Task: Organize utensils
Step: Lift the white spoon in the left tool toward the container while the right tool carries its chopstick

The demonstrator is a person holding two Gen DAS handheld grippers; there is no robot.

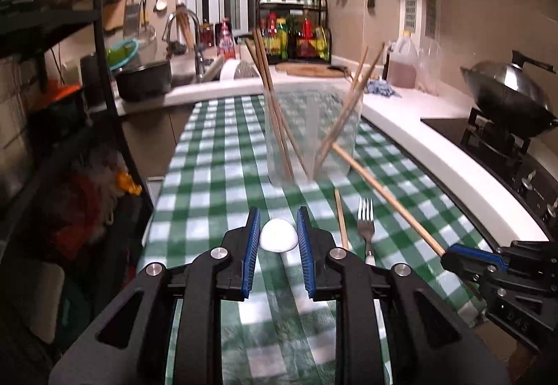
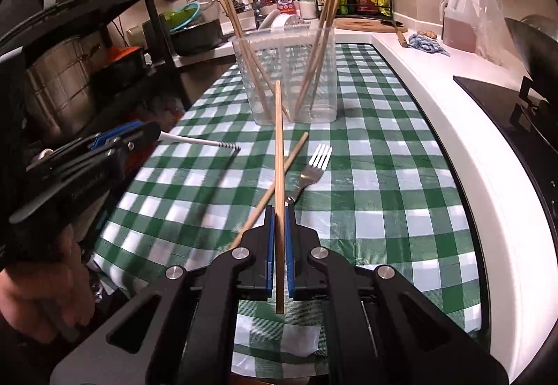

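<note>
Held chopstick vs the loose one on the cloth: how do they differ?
The held chopstick is clamped in the right gripper and points toward the clear container; the loose chopstick lies flat on the checked tablecloth, untouched. In the right wrist view the held one crosses over the loose one. Both are plain light wood.

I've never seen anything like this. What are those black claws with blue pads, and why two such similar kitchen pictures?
There is no robot here: a person holds a two-finger gripper in each hand, and each carries a camera looking along its fingers. One picture comes from the left gripper, which holds a white-handled utensil. The other comes from the right gripper, shut on a wooden chopstick. On the green checked tablecloth lie a fork and a second chopstick. Beyond stands a clear container with chopsticks in it.
</note>
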